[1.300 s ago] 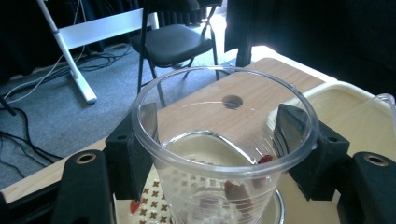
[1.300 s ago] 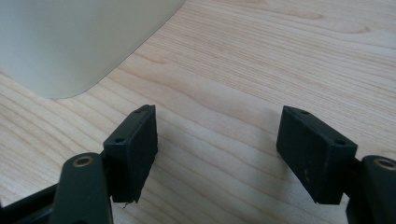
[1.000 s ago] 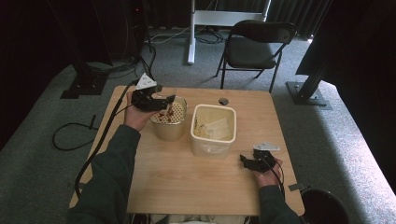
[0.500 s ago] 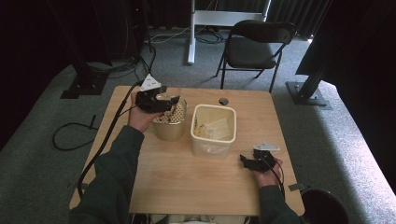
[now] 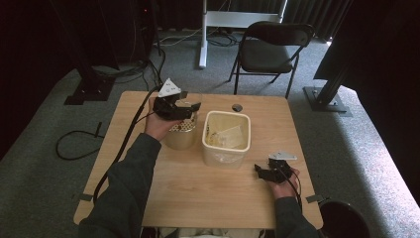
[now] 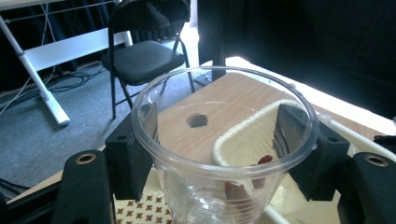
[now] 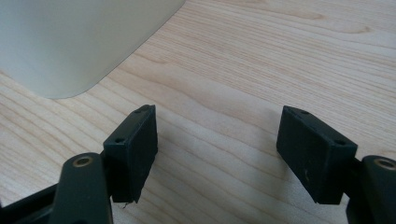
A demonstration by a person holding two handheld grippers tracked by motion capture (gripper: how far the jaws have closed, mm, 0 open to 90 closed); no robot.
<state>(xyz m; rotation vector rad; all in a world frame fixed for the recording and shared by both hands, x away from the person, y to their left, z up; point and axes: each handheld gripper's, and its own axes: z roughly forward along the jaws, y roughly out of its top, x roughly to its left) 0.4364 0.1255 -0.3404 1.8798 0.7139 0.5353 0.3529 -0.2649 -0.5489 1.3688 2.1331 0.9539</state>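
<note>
Clear cup (image 6: 224, 154) clamped between left jaws

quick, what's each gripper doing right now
left gripper: shut on the clear plastic cup.
right gripper: open, nothing between its jaws, over the table.

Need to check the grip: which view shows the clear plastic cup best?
The left gripper view: the clear cup sits up close, both tong pads pressing its sides. The high view shows it small, under the left tongs. The right gripper view looks at the table.

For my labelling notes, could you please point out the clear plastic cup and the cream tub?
clear plastic cup (image 6: 219, 154): left gripper view, front wall below the rim.
cream tub (image 5: 224, 154): high view, near outer wall.
</note>
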